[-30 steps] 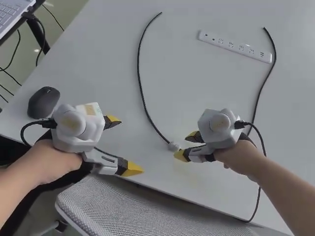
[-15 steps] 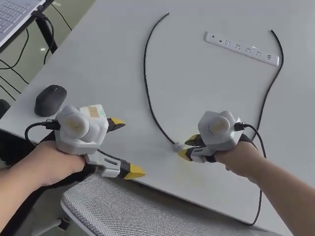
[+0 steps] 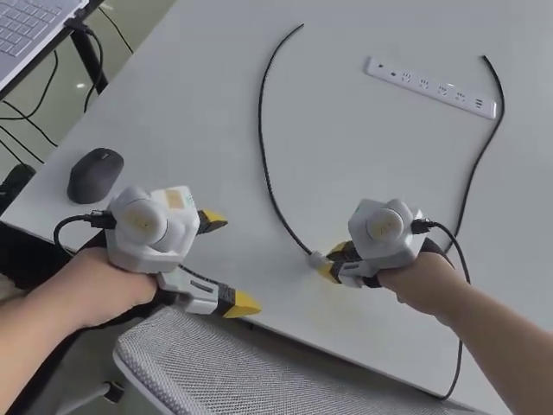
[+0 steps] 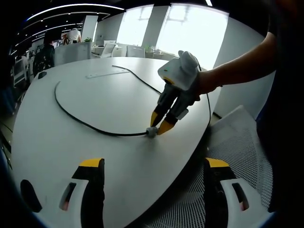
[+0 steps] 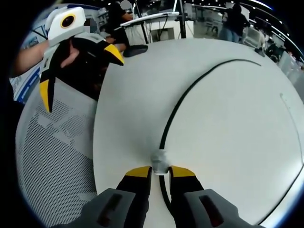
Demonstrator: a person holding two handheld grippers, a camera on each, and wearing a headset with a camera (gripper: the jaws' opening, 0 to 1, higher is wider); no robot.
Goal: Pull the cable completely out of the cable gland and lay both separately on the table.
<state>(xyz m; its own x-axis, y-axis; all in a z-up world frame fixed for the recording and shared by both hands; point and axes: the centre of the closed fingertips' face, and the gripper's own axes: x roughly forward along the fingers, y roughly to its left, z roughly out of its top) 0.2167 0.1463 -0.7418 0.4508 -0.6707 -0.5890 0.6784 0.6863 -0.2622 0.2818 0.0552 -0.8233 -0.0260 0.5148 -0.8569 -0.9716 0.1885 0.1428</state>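
Your right hand-held gripper [image 3: 327, 262] sits at the cable gland [image 3: 315, 258], near the front edge of the surface [image 3: 173, 112].

Its 2 jaws are drawn narrow, with the small pale gland just at their yellow tips. You cannot tell whether they press on it. The gland sits on the near end of the black cable [image 3: 263, 164], which lies on the surface and curves away toward the far side. Your left hand-held gripper [image 3: 231, 262] is at the front edge, partly over a mesh chair [image 3: 259, 372], with its 2 jaws spread wide and nothing between them, well apart from the gland. A mouse [image 3: 95, 173] lies to the left, and a white power strip [image 3: 430, 86] lies far right.
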